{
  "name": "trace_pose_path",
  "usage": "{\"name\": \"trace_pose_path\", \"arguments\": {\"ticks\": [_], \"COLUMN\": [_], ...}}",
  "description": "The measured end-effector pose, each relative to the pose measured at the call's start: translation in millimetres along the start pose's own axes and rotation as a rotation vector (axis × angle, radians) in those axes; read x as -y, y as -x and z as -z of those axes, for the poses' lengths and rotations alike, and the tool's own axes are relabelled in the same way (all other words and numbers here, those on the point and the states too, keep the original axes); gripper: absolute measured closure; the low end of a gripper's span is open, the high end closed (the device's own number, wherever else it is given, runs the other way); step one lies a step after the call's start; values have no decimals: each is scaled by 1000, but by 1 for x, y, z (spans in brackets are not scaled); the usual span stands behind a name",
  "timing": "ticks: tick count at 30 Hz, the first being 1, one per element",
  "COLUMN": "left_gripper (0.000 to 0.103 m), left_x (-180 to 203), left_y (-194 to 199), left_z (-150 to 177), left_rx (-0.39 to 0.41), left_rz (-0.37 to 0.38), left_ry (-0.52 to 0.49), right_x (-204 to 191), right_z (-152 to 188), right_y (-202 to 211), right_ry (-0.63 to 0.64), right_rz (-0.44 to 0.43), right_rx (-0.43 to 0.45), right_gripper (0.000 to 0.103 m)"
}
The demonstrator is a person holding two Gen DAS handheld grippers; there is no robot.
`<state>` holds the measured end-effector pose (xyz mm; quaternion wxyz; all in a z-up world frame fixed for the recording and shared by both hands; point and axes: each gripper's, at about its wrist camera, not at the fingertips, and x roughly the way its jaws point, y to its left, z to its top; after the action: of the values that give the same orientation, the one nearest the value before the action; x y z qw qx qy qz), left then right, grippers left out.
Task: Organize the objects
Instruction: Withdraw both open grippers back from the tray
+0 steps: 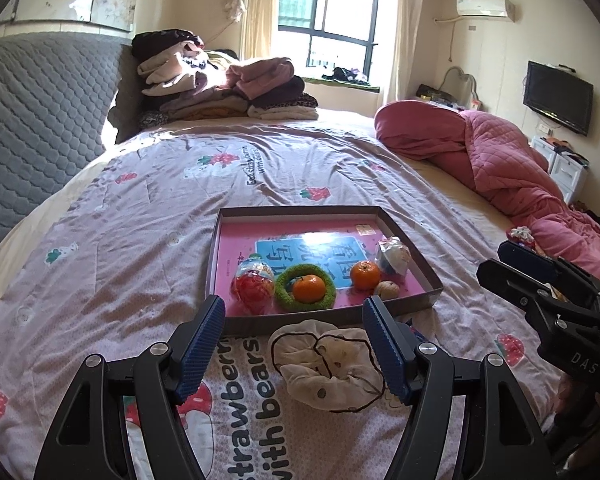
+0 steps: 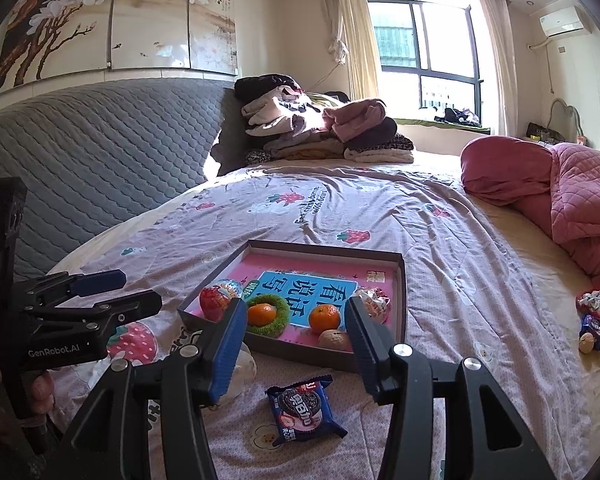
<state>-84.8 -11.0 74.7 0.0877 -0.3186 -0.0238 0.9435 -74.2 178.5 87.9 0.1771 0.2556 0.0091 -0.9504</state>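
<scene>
A shallow box tray (image 1: 324, 318) (image 2: 400, 300) with a pink book inside lies on the bed. It holds a red egg toy (image 1: 252, 286), a green ring (image 1: 284, 280) around a tangerine (image 1: 309, 288), a second tangerine (image 1: 365, 275), a walnut (image 1: 387, 289) and a wrapped snack (image 1: 394, 255). My left gripper (image 1: 294, 312) is open above a beige scrunchie (image 1: 328, 364) lying in front of the tray. My right gripper (image 2: 296, 312) is open above a blue cookie packet (image 2: 304, 410) on the bedspread.
Small loose items (image 2: 592, 320) lie at the right by the pink quilt (image 2: 572, 200). Folded clothes (image 2: 320, 128) are stacked at the bed's far end. A grey quilted headboard (image 2: 100, 160) is on the left.
</scene>
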Motion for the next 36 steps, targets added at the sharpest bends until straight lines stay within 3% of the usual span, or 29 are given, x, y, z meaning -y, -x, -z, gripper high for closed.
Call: {"name": "trace_pose_path", "arguments": {"ticks": [36], "left_gripper": [30], "left_x": [18], "left_y": [19], "left_z": [39], "left_rx": [-63], "left_rz": [20], "left_ry": [-47], "right_x": [-12], "right_z": [48], "right_y": [16], "right_ry": [-13], "right_rz": [7], "right_rx": [-109], "right_gripper": [46]}}
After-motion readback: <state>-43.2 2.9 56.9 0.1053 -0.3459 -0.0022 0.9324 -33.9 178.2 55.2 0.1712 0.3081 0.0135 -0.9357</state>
